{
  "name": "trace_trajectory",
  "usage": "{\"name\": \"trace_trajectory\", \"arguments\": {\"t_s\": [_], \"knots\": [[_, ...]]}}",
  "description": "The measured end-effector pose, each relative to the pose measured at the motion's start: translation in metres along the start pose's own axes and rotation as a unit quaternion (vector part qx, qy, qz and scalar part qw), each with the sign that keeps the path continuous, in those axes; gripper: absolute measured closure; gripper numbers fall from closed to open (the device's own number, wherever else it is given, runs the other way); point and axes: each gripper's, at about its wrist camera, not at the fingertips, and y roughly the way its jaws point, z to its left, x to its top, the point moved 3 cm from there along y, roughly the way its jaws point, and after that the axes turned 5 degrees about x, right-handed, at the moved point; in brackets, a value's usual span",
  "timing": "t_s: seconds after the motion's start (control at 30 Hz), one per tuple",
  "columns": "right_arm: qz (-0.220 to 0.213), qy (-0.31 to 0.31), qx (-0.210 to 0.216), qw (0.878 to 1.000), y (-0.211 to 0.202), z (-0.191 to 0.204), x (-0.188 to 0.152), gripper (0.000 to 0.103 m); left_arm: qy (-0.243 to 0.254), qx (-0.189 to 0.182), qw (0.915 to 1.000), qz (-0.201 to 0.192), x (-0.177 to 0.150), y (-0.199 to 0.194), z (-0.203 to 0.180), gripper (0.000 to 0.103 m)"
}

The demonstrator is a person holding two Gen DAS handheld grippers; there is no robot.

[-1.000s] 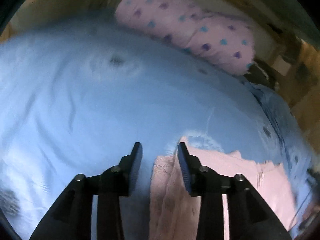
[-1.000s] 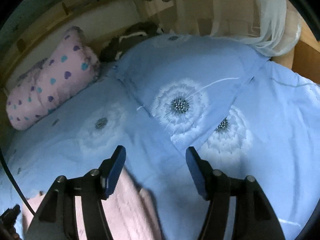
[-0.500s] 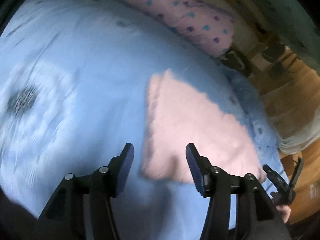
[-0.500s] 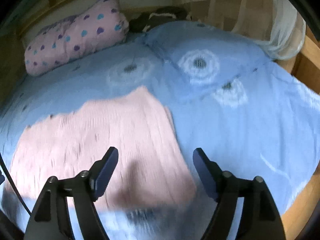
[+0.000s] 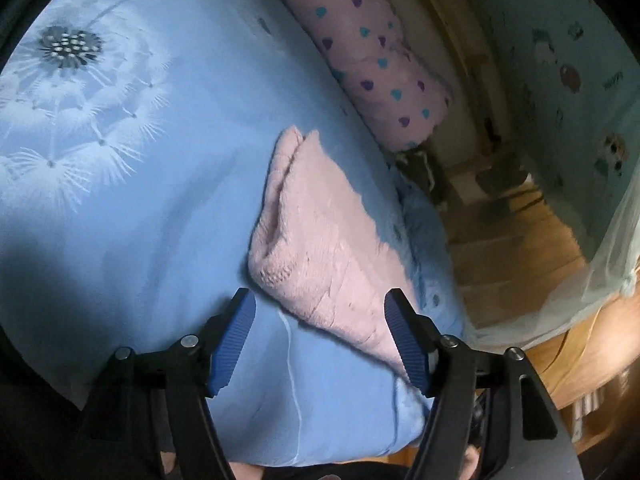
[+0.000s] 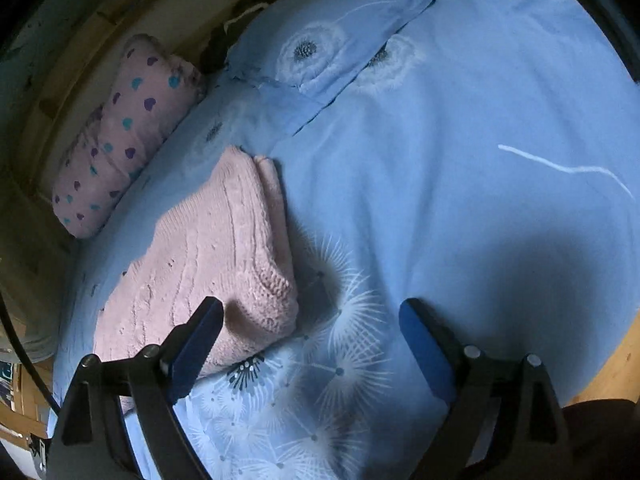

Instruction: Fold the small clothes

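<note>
Left wrist view: my left tool (image 5: 320, 336) hangs over the bed (image 5: 140, 200) with its jaws apart and nothing between the pads. They have just been opening. The garment (image 5: 320, 248), a pink knit, lies folded on the blue cover near the bed's side edge, just ahead of the tool. Its thick folded corner points toward the left finger; its near edge runs behind the right finger, and I cannot tell whether the two touch. A pillow (image 5: 372, 52), pink with heart spots, lies along the bed's far edge, well apart from the garment. Beyond that edge I see a wooden floor (image 5: 516, 248).

Right wrist view: my right tool (image 6: 310, 344) is spread wide, jaws well apart, holding nothing. These jaws have also just been opening. The garment (image 6: 212, 264) lies on the bed (image 6: 480, 120) toward its left edge, folded into a rough wedge with the doubled edge facing the bed's middle. The tool's left finger stands in front of the garment's near corner; contact is not clear. The right finger is over bare cover with a dandelion print. The pillow (image 6: 120, 140) lies at the far left corner, apart from the garment.
</note>
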Motion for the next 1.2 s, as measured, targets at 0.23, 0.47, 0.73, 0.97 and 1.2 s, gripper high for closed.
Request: {"name": "trace_trajectory", "arguments": {"t_s": [0.23,0.47,0.73,0.97,1.2], "knots": [[0.011,0.019,0.067,0.998,0.02,0.01,0.006,0.024,-0.032,-0.004,0.9991,0.025,0.011,0.022,0.006,0.054],[0.028,0.104,0.159,0.981,0.047,-0.003,0.013,0.073,-0.148,-0.092,0.9846,0.017,0.033,0.031,0.031,0.059],[0.029,0.088,0.18,0.979,0.039,-0.003,0.011,0.079,-0.131,-0.048,0.9893,0.043,0.03,0.042,0.026,0.103],[0.028,0.087,0.19,0.977,0.016,-0.01,0.011,0.081,-0.08,-0.023,0.9957,0.042,0.013,-0.004,0.031,0.103],[0.024,0.076,0.201,0.976,-0.009,-0.016,0.008,0.081,-0.066,-0.018,0.9966,0.046,-0.002,-0.03,0.024,0.103]]}}
